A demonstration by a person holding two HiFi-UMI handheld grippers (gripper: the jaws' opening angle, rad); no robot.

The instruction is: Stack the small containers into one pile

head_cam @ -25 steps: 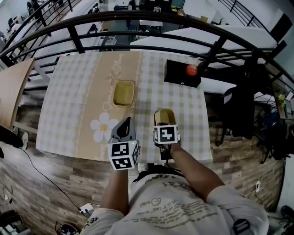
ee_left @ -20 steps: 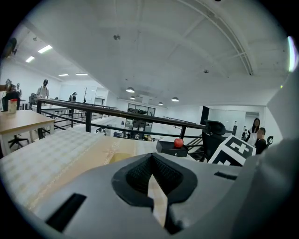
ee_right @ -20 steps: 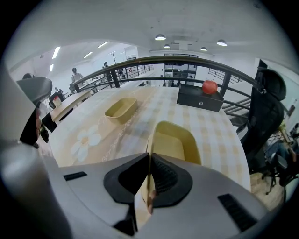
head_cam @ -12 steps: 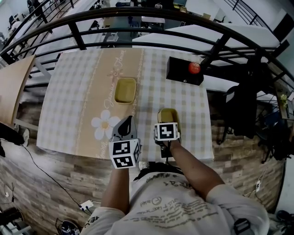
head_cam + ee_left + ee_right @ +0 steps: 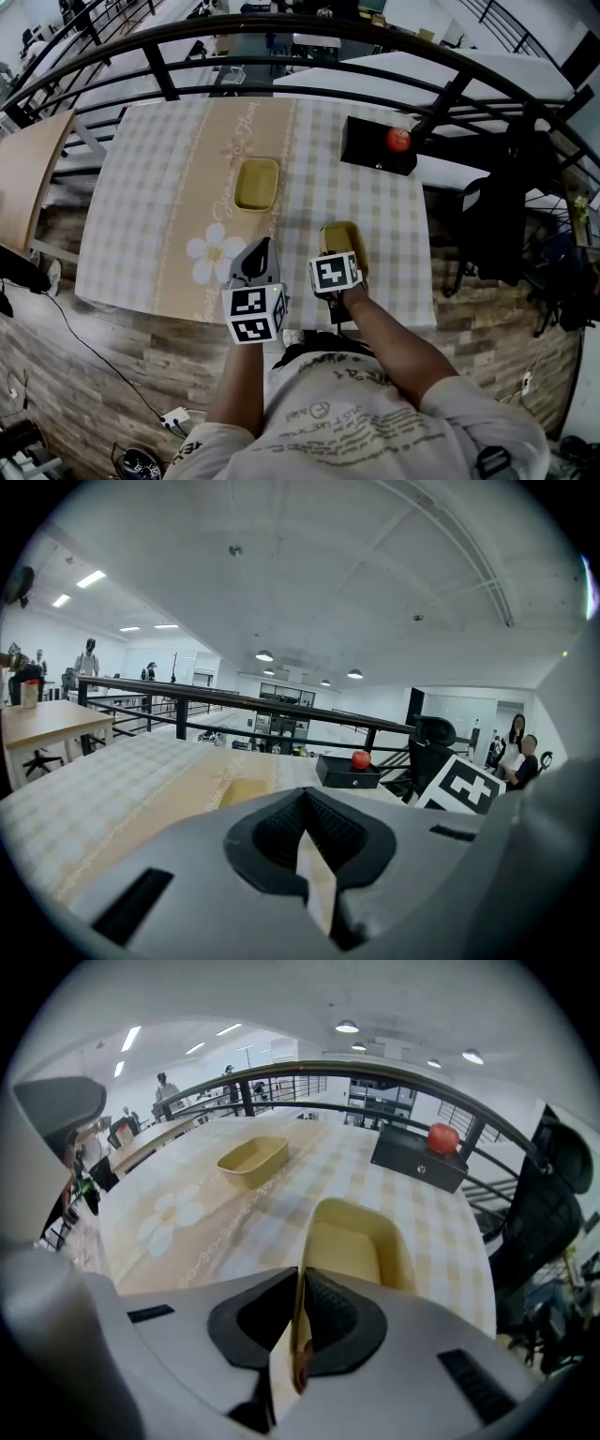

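Rolled slightly since the earlier frame, my right gripper (image 5: 298,1283) points steeply down, jaws just eased a touch yet pinching the wall of the near container (image 5: 361,1241) by the table's (image 5: 150,187) front edge, while my left gripper (image 5: 305,832), jaws together on nothing, hovers near level beside it.
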